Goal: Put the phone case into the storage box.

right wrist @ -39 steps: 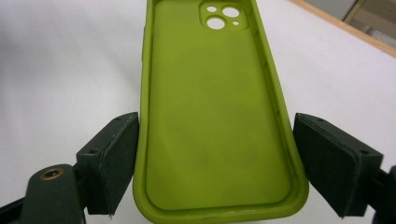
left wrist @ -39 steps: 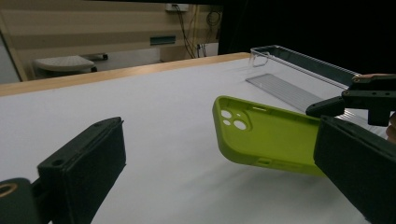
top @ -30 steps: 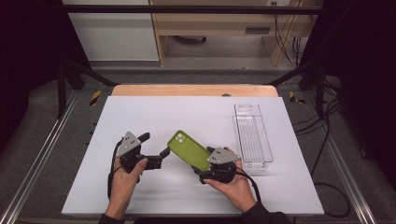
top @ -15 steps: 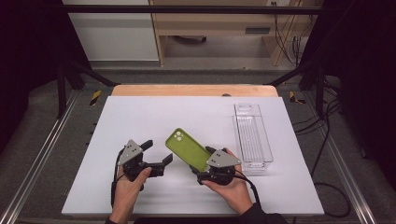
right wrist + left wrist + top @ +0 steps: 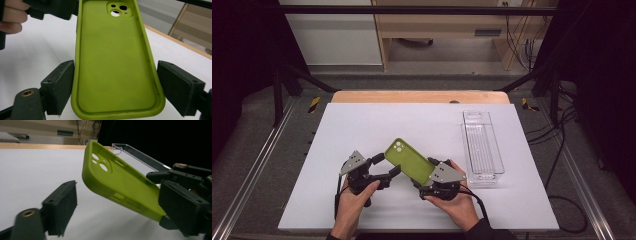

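Right tool clamps the green phone case by its lower end, pads on both long edges, case tilted up off the worktop, left of the clear tray. Left tool straddles the case's camera end, jaws have just been closing, not yet pressing. Risk: soft case flexes or twists out of the right tool's grip if the left clamps off-axis or pulls.

The phone case is plain lime green, unpatterned. Both grippers, left and right of it, are black with grey plates. Beneath lies a white table edged in tan wood; right of the case, a clear tray.
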`<state>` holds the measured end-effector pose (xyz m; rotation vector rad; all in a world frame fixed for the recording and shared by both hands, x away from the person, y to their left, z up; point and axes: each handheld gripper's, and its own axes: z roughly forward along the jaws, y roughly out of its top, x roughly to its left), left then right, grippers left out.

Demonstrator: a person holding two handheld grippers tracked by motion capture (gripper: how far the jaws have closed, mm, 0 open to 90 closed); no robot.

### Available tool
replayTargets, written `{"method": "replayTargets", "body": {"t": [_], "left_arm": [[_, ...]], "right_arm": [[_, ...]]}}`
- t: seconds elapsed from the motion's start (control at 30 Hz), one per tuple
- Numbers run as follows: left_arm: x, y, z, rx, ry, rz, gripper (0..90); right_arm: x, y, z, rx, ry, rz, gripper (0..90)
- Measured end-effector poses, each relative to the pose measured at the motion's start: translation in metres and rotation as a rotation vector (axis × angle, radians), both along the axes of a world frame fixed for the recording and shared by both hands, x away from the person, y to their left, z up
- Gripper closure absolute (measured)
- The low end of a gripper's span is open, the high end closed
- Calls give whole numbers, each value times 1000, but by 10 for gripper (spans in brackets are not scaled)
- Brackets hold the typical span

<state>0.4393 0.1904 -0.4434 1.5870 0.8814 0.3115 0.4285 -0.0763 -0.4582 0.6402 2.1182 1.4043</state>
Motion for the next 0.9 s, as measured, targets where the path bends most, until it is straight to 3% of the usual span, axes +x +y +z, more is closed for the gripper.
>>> {"method": "replayTargets", "body": {"t": [0.1,0.27,0.47,0.63,0.7,0.9], "left_arm": [[1,2,-2,-19,14,-6,257],[3,8,-5,-92,58,17,395],[2,13,-2,-161,102,40,501],[1,14,-2,-181,114,54,579],[-1,14,0,-212,116,59,613],[-4,14,4,-252,114,55,694]], "right_arm": [[0,3,-1,2,0,11,172],[-1,7,-4,5,18,14,170],[1,10,-8,14,42,20,170],[1,12,-10,14,53,23,169],[1,13,-10,14,52,24,169],[0,14,-10,16,53,24,169]]}}
